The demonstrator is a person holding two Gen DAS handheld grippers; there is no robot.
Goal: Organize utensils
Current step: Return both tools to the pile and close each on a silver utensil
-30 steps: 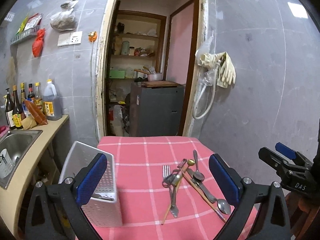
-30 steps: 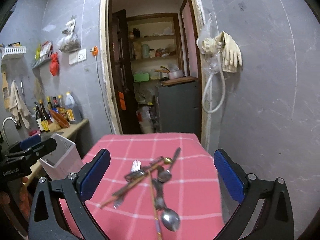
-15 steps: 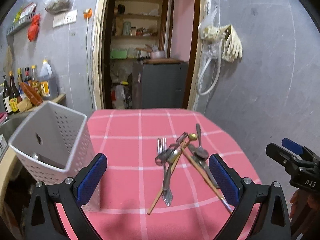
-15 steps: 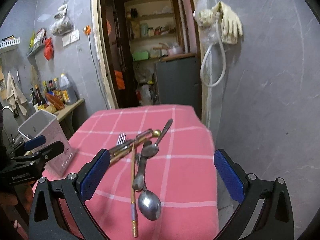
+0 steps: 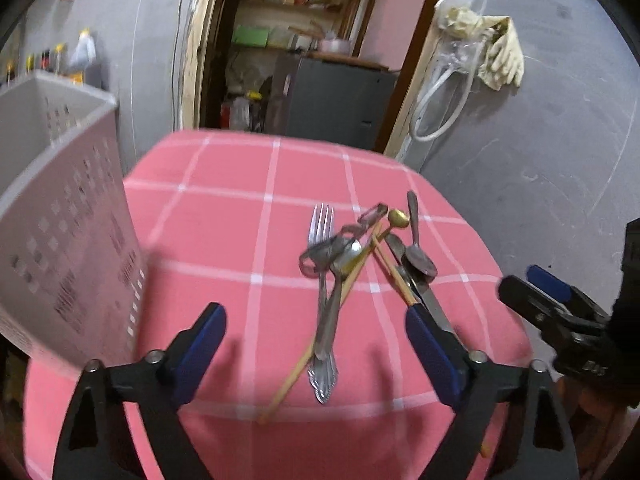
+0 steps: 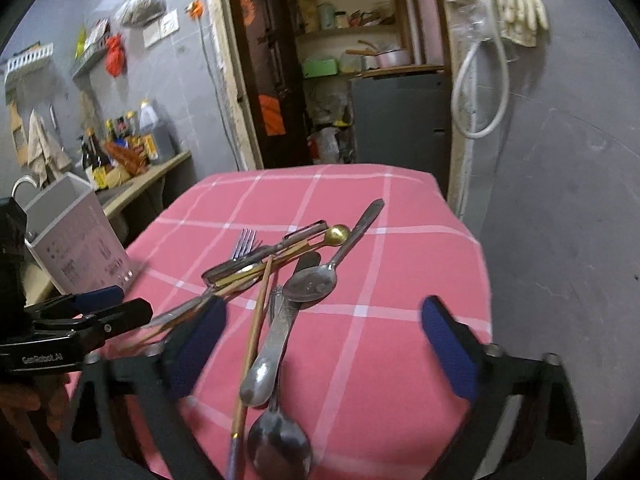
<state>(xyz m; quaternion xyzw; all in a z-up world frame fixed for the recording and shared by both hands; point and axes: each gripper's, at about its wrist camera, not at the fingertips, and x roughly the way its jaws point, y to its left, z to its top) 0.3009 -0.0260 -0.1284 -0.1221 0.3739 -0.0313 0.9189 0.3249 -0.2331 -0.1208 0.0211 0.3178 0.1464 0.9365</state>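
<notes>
Utensils (image 5: 352, 256) lie tangled on the desk (image 5: 224, 208); thin, stiff, slippery steel; I'd pinch the fork (image 5: 322, 300) mid-handle; both my hand-held grippers, left (image 5: 314, 344) and right (image 6: 322, 338), gape empty.

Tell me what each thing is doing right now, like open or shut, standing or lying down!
Left gripper: jaws open, holding nothing.
Right gripper: jaws open, holding nothing.
White perforated plastic utensil basket: standing upright; its inside is hidden.
Silver metal fork: lying flat in the pile.
Small gold-coloured spoon: resting across other utensils.
Wooden chopstick: lying crossed over the spoons.
Pink checked tablecloth: spread flat.
</notes>
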